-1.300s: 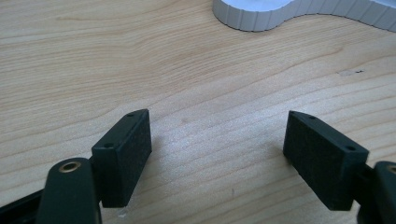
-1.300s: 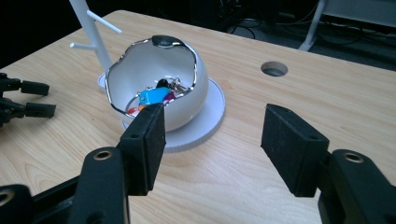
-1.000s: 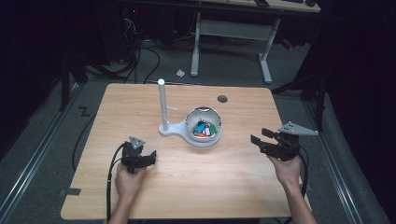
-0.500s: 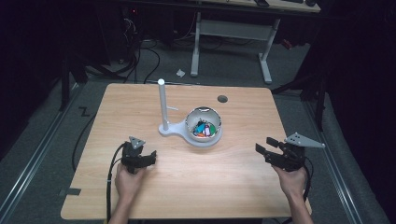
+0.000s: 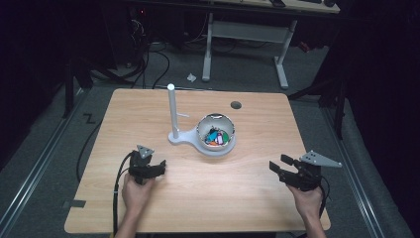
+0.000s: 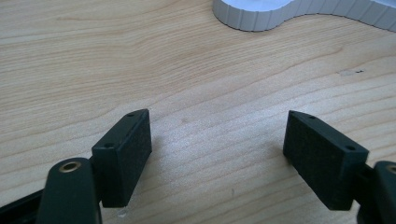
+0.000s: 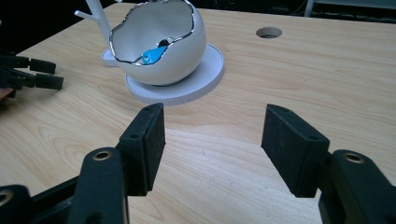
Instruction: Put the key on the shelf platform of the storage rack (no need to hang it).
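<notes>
Risk is posed by the egg-shaped bowl: tipping is likely if struck by the right gripper or left gripper, both held apart, empty.

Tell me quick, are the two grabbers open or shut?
Left gripper: open, holding nothing.
Right gripper: open, holding nothing.

Ahead of my right gripper, whose jaws stood apart, a white eggshell-shaped bowl with a jagged silver rim sat upright on a round white base, holding small coloured pieces. A white post rose just beyond it.
</notes>
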The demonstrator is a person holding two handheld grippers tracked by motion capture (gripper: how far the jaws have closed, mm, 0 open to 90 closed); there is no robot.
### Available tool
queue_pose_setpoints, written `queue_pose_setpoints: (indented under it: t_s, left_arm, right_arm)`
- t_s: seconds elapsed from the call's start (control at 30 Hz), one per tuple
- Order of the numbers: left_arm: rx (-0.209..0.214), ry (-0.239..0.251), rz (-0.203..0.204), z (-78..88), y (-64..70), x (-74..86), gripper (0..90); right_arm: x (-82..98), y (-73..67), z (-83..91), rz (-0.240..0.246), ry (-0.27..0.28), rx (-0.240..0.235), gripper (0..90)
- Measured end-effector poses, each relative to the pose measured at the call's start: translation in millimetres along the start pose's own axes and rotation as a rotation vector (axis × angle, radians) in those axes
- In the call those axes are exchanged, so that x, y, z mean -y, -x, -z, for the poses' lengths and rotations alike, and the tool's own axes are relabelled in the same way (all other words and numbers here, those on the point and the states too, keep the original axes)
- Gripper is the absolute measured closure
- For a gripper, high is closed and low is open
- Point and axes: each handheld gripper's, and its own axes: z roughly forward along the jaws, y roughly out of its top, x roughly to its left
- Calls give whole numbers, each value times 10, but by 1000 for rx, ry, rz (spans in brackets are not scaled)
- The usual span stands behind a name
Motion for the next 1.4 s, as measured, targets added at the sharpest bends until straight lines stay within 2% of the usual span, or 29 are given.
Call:
queue_pose_setpoints:
  t_s: [0.73, 1.07, 1.4]
  left_arm:
    - [0, 1, 0, 0, 0, 0, 239]
    - [0, -1, 3, 1, 2, 2, 239]
    - [-1, 1, 1, 1, 1, 1, 239]
  right_arm:
    - [190, -112, -249, -9, -36, -29, 396]
    - [263, -105, -375, -20, -59, -33, 389]
    - [354, -65, -481, -33, -83, -18, 375]
